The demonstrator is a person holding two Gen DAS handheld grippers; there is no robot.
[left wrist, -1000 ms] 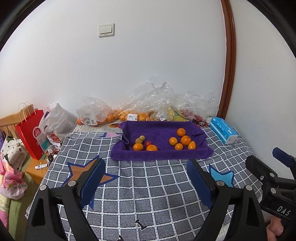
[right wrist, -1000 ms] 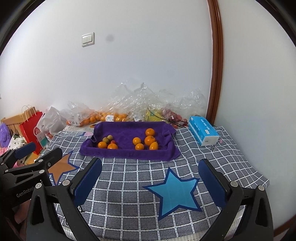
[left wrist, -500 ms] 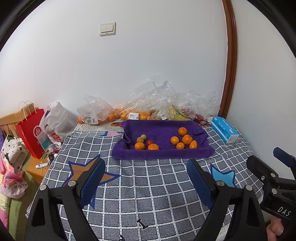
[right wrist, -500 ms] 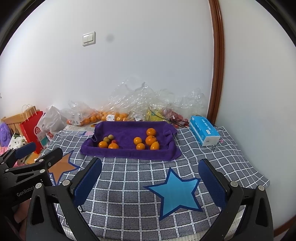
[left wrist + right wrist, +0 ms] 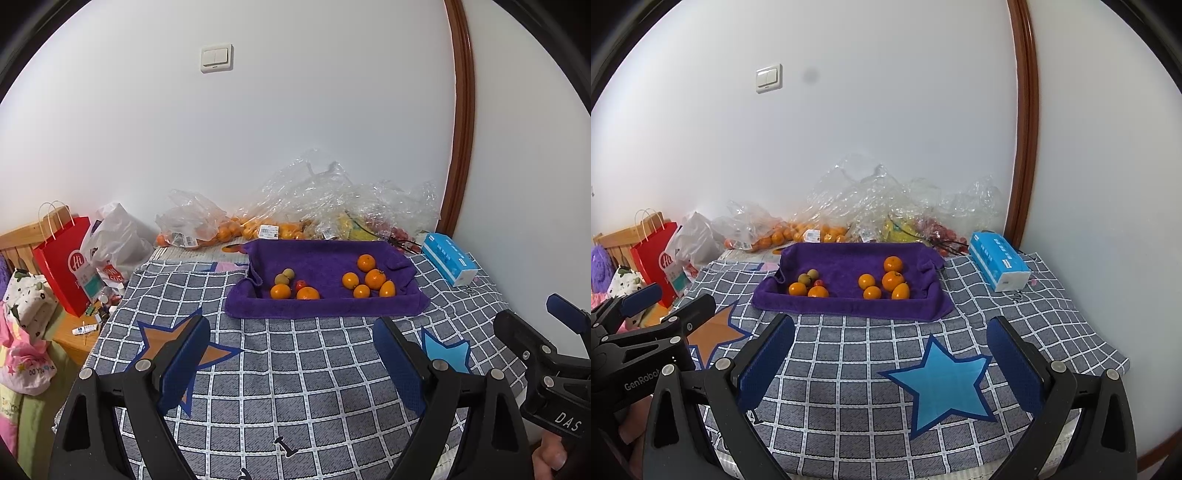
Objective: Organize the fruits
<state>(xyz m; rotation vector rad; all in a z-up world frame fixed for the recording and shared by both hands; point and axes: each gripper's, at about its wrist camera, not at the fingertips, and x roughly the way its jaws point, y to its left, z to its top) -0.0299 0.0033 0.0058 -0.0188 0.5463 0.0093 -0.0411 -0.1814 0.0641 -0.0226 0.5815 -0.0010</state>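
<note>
Both sets of fingers are spread wide with nothing between them. The left gripper [image 5: 291, 347] hangs over the checked grey cover [image 5: 295, 369], its blue pads clear of the fabric as far as I can tell, tilted downward toward the fruit. The right gripper [image 5: 892, 345] is the same: wide apart, empty, angled down over the blue star [image 5: 940, 380] printed on the cover. Each one peeks into the other's view, the right gripper at about 4 o'clock in the left wrist view, the left one at about 8 o'clock in the right wrist view.

The fruit sits on a purple towel [image 5: 325, 258] at about 12 o'clock from both, well away from the fingers. Two piles on it: oranges [image 5: 369, 280] on the right side, and a mixed bunch [image 5: 291, 286] on the left with two oranges, two greenish ones and a small red one. Crinkly plastic bags [image 5: 314, 206] of more fruit lie behind the towel, and a blue tissue pack [image 5: 448, 264] at about 2 o'clock.
</note>
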